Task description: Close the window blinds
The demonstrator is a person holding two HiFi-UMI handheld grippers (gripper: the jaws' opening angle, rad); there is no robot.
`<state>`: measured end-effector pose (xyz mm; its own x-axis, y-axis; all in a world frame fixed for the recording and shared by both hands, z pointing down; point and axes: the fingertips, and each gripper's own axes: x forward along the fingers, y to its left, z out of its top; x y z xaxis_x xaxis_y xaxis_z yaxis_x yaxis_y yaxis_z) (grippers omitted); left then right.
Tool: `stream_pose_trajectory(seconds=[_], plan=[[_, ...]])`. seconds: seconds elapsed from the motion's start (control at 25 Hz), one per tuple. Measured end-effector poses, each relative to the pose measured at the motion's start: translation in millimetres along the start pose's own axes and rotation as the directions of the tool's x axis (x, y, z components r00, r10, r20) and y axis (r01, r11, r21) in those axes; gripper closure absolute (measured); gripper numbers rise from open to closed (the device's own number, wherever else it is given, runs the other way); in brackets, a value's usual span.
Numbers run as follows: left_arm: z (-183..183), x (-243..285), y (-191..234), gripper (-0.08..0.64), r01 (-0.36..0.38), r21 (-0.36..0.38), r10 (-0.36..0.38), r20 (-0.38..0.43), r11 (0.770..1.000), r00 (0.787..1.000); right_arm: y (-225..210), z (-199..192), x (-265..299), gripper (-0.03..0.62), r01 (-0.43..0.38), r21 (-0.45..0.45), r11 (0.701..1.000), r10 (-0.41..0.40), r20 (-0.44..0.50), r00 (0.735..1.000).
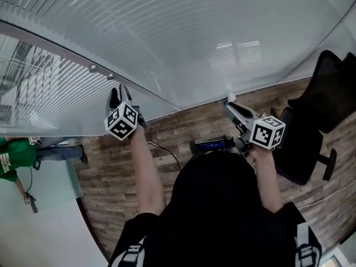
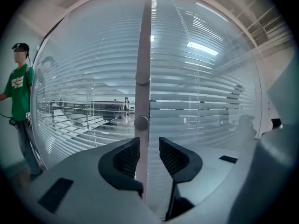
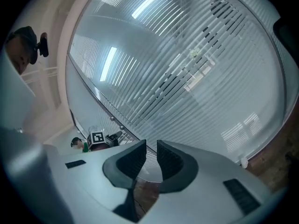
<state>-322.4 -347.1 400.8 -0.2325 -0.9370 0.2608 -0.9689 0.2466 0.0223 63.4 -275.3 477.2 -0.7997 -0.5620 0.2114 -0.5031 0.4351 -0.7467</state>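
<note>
Two round knobs (image 2: 142,123) on the upright post (image 2: 144,45) between the blinds (image 2: 201,78) lie straight ahead of the left tongs (image 2: 148,146); the right tongs (image 3: 151,149) are farther off. Both stand apart, empty.

Blinds (image 1: 194,32) ahead (chair (image 1: 314,115) at right)
</note>
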Motion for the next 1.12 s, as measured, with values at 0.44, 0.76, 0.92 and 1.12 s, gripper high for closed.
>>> stream_pose_trajectory(seconds=[0.44,0.76,0.92,1.12], plan=[[-4.4,-80.5,-8.5,0.423,0.046,-0.052,-0.048,-0.041,0.998,0.998,-20.0,-5.3,-18.4,0.517,-0.028,0.029,0.999,0.029,-0.041,0.999],[-7.0,-134.8,-44.9,0.423,0.302,-0.079,-0.298,0.052,0.95,0.953,-20.2,-8.4,-69.1,0.518,0.071,0.022,0.997,-0.073,0.074,0.995],[-23.2,-177.6,-59.6,0.425,0.449,-0.072,-0.439,0.117,0.891,0.891,4.4,-50.3,-101.5,0.517,0.135,0.003,0.991,-0.134,0.082,0.988],[-65.5,-234.7,-57.1,0.431,0.553,-0.129,-0.537,0.143,0.823,0.832,48.7,-133.1,-153.0,0.517,0.217,0.019,0.976,-0.218,0.066,0.974]])
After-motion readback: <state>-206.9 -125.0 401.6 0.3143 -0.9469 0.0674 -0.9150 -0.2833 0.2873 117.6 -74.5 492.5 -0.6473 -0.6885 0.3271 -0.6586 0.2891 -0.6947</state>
